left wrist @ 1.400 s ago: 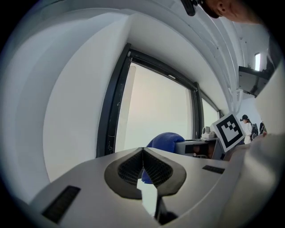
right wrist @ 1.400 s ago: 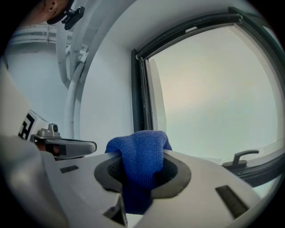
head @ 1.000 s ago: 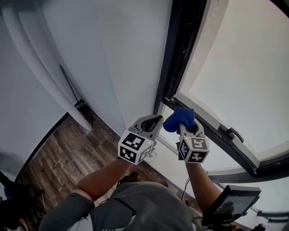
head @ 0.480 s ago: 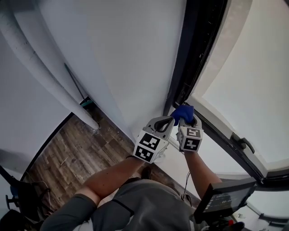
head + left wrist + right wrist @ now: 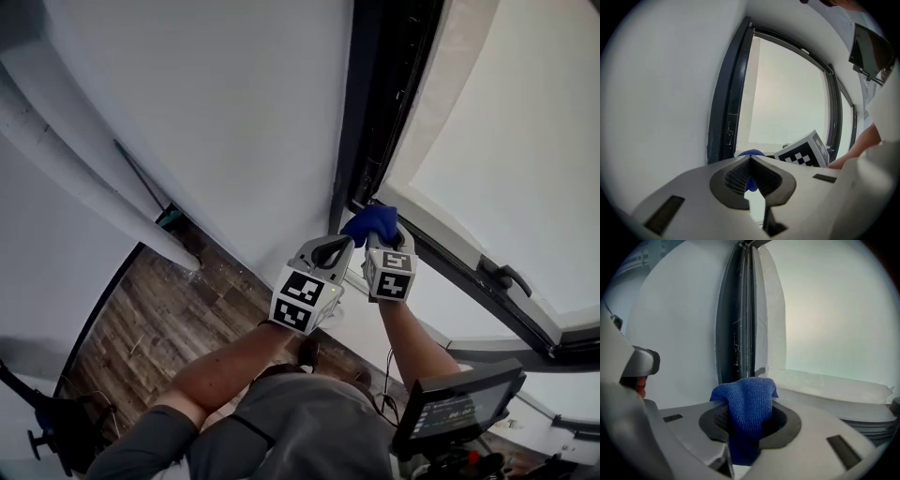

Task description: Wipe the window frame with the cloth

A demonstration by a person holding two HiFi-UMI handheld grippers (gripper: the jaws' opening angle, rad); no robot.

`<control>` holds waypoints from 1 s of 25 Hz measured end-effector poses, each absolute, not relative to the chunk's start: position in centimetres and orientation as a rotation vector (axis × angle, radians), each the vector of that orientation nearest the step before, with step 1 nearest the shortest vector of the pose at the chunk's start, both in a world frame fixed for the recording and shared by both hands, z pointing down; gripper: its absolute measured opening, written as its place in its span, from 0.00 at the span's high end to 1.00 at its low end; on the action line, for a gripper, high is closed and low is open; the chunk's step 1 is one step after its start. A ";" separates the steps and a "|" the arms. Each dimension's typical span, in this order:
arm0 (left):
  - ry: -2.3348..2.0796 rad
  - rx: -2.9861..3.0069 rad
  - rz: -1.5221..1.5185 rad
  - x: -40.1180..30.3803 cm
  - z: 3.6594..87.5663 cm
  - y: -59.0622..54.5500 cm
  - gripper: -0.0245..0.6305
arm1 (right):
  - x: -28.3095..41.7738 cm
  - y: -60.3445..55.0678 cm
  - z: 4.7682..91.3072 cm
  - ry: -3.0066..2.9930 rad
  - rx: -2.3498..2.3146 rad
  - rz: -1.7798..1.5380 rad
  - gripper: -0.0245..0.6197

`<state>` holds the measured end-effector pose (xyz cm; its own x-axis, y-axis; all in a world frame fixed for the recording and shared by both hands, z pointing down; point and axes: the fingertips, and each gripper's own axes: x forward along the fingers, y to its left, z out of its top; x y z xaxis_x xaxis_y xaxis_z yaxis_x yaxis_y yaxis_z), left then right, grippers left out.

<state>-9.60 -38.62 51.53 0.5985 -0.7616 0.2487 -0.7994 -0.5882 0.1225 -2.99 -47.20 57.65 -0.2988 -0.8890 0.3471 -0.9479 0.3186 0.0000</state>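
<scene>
Seen from the head view, both tongs are raised at the lower corner of a dark window frame, beside a white wall. Compared with a second ago, the two tongs are drawn closer together, and the blue cloth is brought up from just below the corner until it meets the frame there. Since half a second ago little is changed beyond a small shift in the view.

The right tongs are clamped on the cloth. In the right gripper view, the cloth is bunched between the jaws of the right tongs, with a fold standing up above them and the rest hanging down through the gap. The frame's dark upright is seen straight ahead, with pale glass to its right.

The left tongs are held just beside the right tongs, on their left. In the left gripper view, the jaws of the left tongs are pressed together at the tip with nothing held between them. A little of the cloth is seen beyond them, with the marker cube of the right tongs alongside and the frame behind.

Below, a wooden floor, a window handle and a dark screen are seen.
</scene>
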 end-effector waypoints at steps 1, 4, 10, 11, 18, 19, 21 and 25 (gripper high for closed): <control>-1.277 2.610 0.253 -9.0 51.6 -38.5 0.95 | -2.2 -46.8 57.6 -2.295 1.671 0.296 0.78; -1.227 2.628 0.262 -7.0 51.8 -38.1 0.95 | 0.4 -45.4 57.9 -2.258 1.706 0.306 0.78; -1.171 2.655 0.278 -3.1 51.9 -37.3 0.95 | 5.5 -42.5 58.1 -2.220 1.772 0.350 0.78; -1.164 2.655 0.277 -2.4 51.9 -37.1 0.95 | 6.2 -42.1 58.0 -2.216 1.781 0.352 0.78; -1.102 2.676 0.284 2.0 51.7 -35.9 0.95 | 12.2 -39.2 57.7 -2.163 1.862 0.375 0.78; -1.093 2.678 0.285 2.7 51.7 -35.8 0.95 | 13.0 -38.9 57.6 -2.155 1.872 0.374 0.78; -1.081 2.681 0.290 4.0 51.9 -35.5 0.95 | 14.4 -38.3 57.6 -2.144 1.886 0.376 0.78; -1.041 2.693 0.296 6.9 52.1 -35.0 0.95 | 17.1 -37.2 57.6 -2.119 1.915 0.377 0.78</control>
<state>6.93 -35.01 52.08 0.7259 -0.6317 0.2720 -0.6802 -0.7179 0.1482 17.12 -37.21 57.62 -0.0974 -0.9274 0.3612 -0.9951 0.0975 -0.0179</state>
